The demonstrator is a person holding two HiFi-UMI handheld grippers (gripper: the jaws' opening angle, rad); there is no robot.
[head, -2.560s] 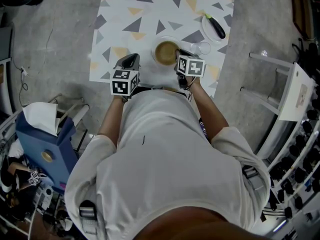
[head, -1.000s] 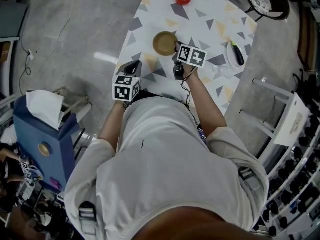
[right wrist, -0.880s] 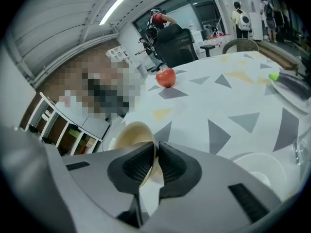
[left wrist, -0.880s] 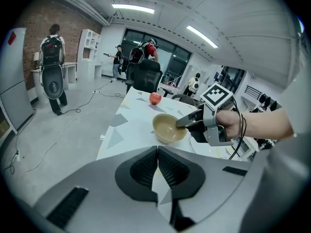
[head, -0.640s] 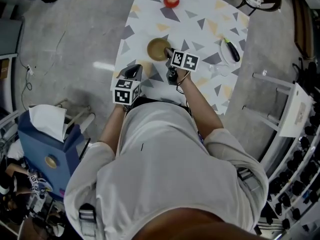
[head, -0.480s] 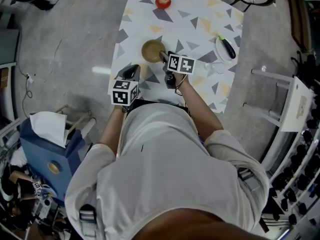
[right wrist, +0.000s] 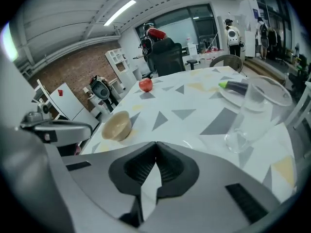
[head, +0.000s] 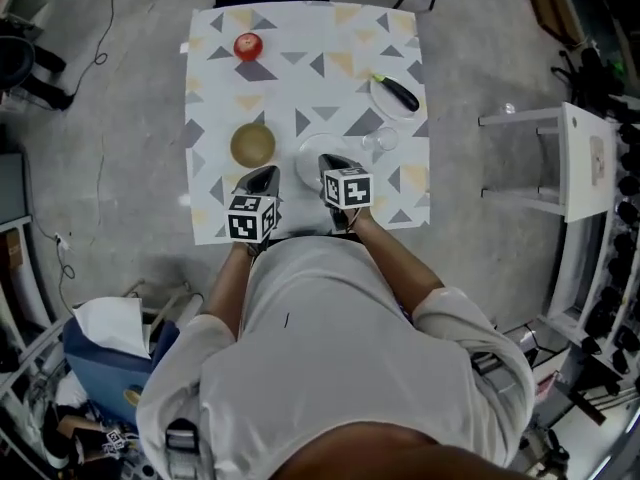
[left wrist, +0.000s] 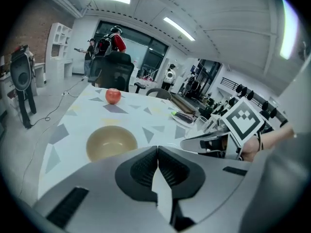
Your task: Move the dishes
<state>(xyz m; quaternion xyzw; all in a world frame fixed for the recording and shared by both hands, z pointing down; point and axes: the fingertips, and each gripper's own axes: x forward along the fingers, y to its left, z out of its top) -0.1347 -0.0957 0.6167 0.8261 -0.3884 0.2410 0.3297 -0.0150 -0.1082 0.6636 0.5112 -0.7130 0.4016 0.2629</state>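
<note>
Head view: on the table [head: 300,38], the white plate [head: 308,156] lies straight ahead of the right gripper [head: 330,161], whose tip overlaps its near rim. The bowl [head: 253,144] sits beside the plate on the left, dead ahead of the left gripper [head: 262,178], the nearer one. Both grippers are clenched on nothing. The right jaws have just been closing, with nothing between them. A glass [head: 381,140] stands just right of the plate.

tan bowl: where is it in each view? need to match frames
Head view: bowl left of centre, upper half.
Left gripper view: bowl left of centre, lower half.
Right gripper view: bowl left of centre, mid-height.
Shared landmark: red apple, beyond the bowl in every view.
</note>
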